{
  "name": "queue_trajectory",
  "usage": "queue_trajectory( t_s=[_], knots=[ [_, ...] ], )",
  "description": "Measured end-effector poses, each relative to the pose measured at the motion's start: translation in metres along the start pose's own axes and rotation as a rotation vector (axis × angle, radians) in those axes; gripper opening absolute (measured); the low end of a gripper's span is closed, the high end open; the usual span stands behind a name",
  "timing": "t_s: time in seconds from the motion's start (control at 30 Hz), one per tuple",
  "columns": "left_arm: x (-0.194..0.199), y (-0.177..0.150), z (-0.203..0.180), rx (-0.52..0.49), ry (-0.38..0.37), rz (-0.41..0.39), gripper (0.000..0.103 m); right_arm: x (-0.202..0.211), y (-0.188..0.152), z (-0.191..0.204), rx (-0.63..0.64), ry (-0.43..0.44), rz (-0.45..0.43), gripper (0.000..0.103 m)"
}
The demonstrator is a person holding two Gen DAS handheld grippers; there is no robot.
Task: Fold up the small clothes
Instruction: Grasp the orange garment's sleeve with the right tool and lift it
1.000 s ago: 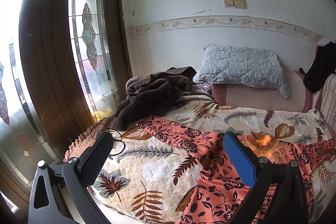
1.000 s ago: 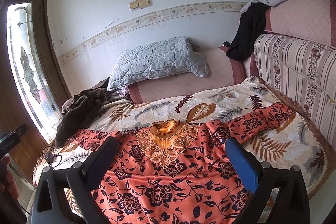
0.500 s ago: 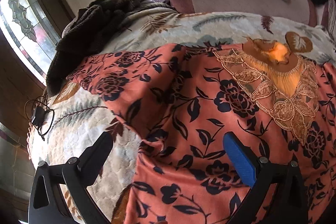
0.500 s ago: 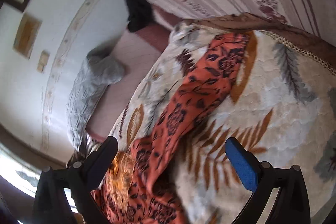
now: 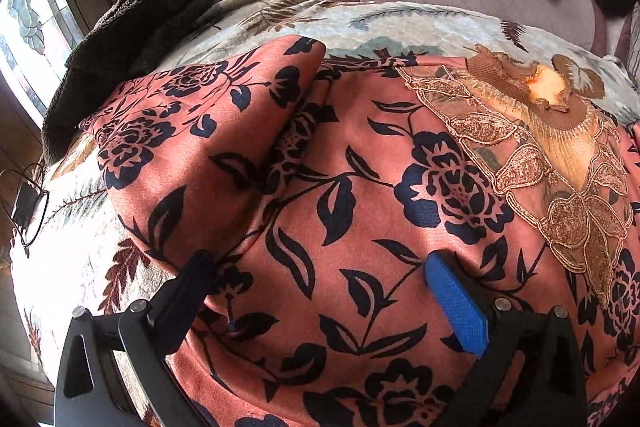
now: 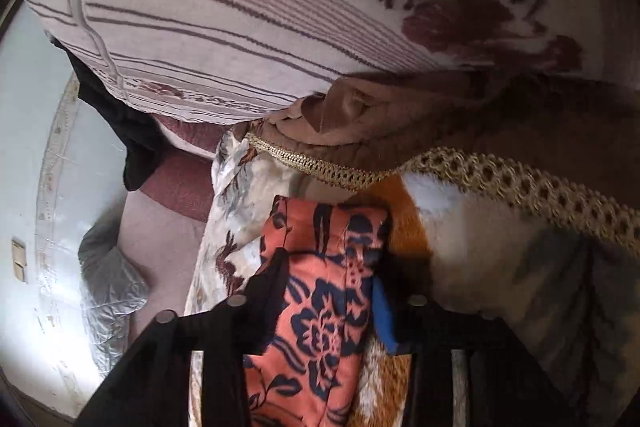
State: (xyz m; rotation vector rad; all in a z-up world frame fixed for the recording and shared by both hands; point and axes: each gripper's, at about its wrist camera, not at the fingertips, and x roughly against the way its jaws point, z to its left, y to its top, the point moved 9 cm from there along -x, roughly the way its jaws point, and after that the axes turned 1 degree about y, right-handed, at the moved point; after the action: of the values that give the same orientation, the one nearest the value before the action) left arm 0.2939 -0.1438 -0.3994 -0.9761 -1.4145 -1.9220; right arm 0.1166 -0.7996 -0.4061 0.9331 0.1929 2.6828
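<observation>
Between right fingers (image 6: 276, 283), floral sleeve (image 6: 324, 291)

The left gripper (image 5: 320, 279) is angled down with its jaws spread wide, while the right gripper (image 6: 328, 291) has its jaws closed to a narrow gap.

Legible text, labels, brands, numbers, signs: none in either view. The floral dress (image 5: 360, 195), the leaf-patterned bedspread (image 5: 400, 23) and the striped cushion (image 6: 208, 23) carry pattern only, with no lettering.
</observation>
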Motion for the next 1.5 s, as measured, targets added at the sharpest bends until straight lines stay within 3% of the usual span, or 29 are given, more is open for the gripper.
queue_trajectory(
  t_s=[0.1,0.27,0.43,0.6,0.73,0.83,0.93,1.03,1.07,1.1,1.17,1.23,1.33,1.5],
  knots=[
    [0.000,0.001,-0.001,0.000,0.002,0.005,0.103,-0.008,-0.005,0.010,0.054,-0.004,0.013,0.009],
    [0.003,0.013,0.003,-0.039,-0.027,0.072,0.103,0.034,-0.037,0.080,0.200,0.144,0.001,0.008],
    [0.042,0.036,0.042,0.046,0.049,-0.112,0.103,0.091,-0.114,0.179,0.338,0.336,0.083,0.008],
    [0.061,0.047,0.095,0.118,0.141,-0.199,0.103,0.129,-0.236,0.269,0.437,0.505,0.218,0.008],
    [0.064,0.046,0.140,0.171,0.188,-0.215,0.103,0.126,-0.358,0.312,0.543,0.551,0.334,0.008],
    [0.062,0.040,0.171,0.232,0.223,-0.210,0.103,0.115,-0.454,0.320,0.544,0.563,0.475,0.008],
    [0.057,0.035,0.198,0.313,0.227,-0.190,0.103,0.111,-0.544,0.309,0.481,0.573,0.707,0.012],
    [0.056,0.031,0.210,0.370,0.211,-0.185,0.103,0.120,-0.599,0.293,0.554,0.545,0.872,0.034],
    [0.056,0.031,0.209,0.374,0.206,-0.185,0.103,0.130,-0.606,0.289,0.576,0.559,0.880,0.041],
    [0.057,0.032,0.208,0.371,0.203,-0.188,0.103,0.135,-0.606,0.290,0.591,0.580,0.863,0.058],
    [0.058,0.033,0.202,0.354,0.199,-0.193,0.103,0.151,-0.584,0.289,0.611,0.616,0.778,0.075],
    [0.055,0.036,0.197,0.335,0.188,-0.186,0.103,0.161,-0.551,0.288,0.671,0.603,0.658,0.075],
    [0.041,0.035,0.212,0.374,0.189,-0.133,0.103,0.154,-0.505,0.273,0.776,0.481,0.548,0.075],
    [0.014,0.012,0.270,0.622,0.177,-0.036,0.103,0.136,-0.475,0.220,0.743,0.435,0.555,0.068]
  ],
)
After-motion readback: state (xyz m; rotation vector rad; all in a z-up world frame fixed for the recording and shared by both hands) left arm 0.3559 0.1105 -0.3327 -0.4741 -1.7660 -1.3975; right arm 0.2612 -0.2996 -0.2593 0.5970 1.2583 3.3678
